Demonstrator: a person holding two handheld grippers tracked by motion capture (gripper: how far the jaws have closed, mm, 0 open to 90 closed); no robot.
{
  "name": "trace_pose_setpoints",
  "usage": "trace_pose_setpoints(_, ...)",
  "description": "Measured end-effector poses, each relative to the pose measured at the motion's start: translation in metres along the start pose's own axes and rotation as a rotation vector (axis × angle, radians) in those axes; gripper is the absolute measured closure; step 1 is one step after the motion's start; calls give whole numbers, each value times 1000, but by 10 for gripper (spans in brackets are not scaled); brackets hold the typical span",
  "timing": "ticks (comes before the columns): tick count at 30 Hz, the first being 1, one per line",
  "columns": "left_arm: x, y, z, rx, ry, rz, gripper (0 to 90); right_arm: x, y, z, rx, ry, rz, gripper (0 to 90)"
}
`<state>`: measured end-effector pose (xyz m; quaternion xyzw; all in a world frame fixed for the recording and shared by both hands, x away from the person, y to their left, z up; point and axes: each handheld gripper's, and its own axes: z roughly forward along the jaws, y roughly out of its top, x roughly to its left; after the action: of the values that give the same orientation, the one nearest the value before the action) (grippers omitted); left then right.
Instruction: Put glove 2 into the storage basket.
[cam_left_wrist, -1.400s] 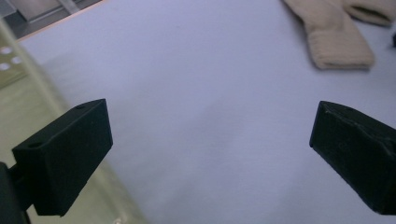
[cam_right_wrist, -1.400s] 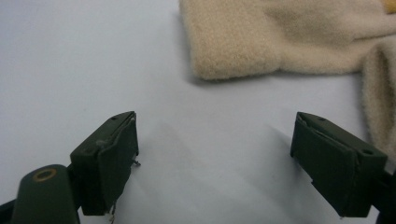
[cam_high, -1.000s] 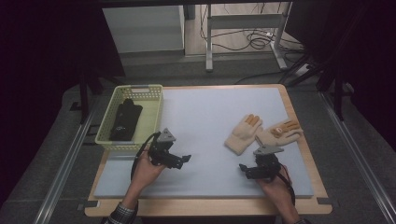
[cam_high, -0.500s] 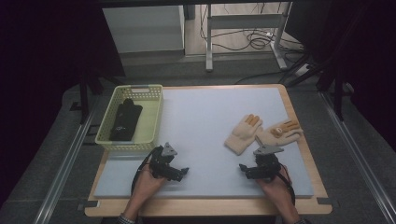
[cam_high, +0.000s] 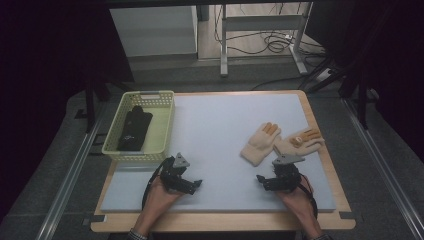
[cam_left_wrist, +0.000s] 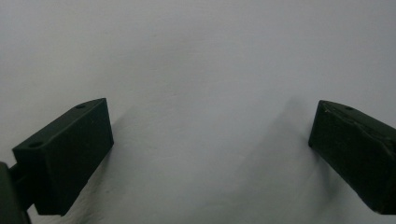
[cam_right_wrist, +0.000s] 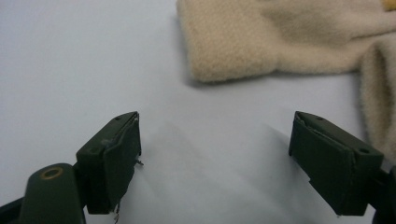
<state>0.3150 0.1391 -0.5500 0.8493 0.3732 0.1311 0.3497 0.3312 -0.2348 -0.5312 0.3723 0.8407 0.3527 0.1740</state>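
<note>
Two beige gloves lie on the right of the white mat: one glove nearer the middle, the other glove with orange fingertips beside it. My right gripper rests low on the mat just in front of them, jaws open and empty. In the right gripper view the near glove's cuff lies ahead of the right gripper, apart from it, with the second glove at the right edge. My left gripper sits at the front left, open over bare mat, the left gripper holding nothing.
A yellow basket stands at the left edge of the table with a black glove inside. The wooden table rim runs along the front. Metal rails flank the table, and desk legs and cables stand behind it.
My left hand has sunk to the mat and drawn slightly toward the front edge. The right hand and the gloves have kept still.
</note>
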Motion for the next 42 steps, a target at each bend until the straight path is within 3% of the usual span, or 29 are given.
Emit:
trace_pose_setpoints(7,0,0,0,-1,0,-1,1,-13,21,-7,-48,11,24,169)
trace_pose_setpoints(13,0,0,0,-2,2,0,3,-32,56,-2,-84,-14,52,169)
trace_pose_setpoints(18,0,0,0,-2,1,0,3,-46,80,29,-43,-38,65,163)
trace_pose_setpoints(23,0,0,0,-3,1,-1,3,-58,83,57,11,-82,113,156)
trace_pose_setpoints(25,0,0,0,-3,1,-1,4,-64,79,73,30,-76,136,161)
trace_pose_setpoints(27,0,0,0,-3,1,-1,4,-64,79,75,20,-84,127,193)
trace_pose_setpoints(28,0,0,0,-3,1,-1,4,-61,78,76,16,-94,105,286)
trace_pose_setpoints(29,0,0,0,-3,1,-1,3,-56,79,73,24,-95,77,457)
trace_pose_setpoints(31,0,0,0,-3,1,-1,3,-54,80,71,30,-85,69,509)
trace_pose_setpoints(33,0,0,0,-3,1,-1,4,-53,80,71,33,-78,68,519)
trace_pose_setpoints(37,0,0,0,-2,0,-2,4,-47,87,60,15,-19,38,525)
trace_pose_setpoints(38,0,0,0,-2,0,-2,4,-35,94,50,-11,37,0,523)
trace_pose_setpoints(40,0,0,0,-2,0,-2,4,-28,98,46,-17,62,-19,521)
trace_pose_setpoints(42,0,0,0,-2,0,-2,4,-9,107,37,-30,125,-87,512)
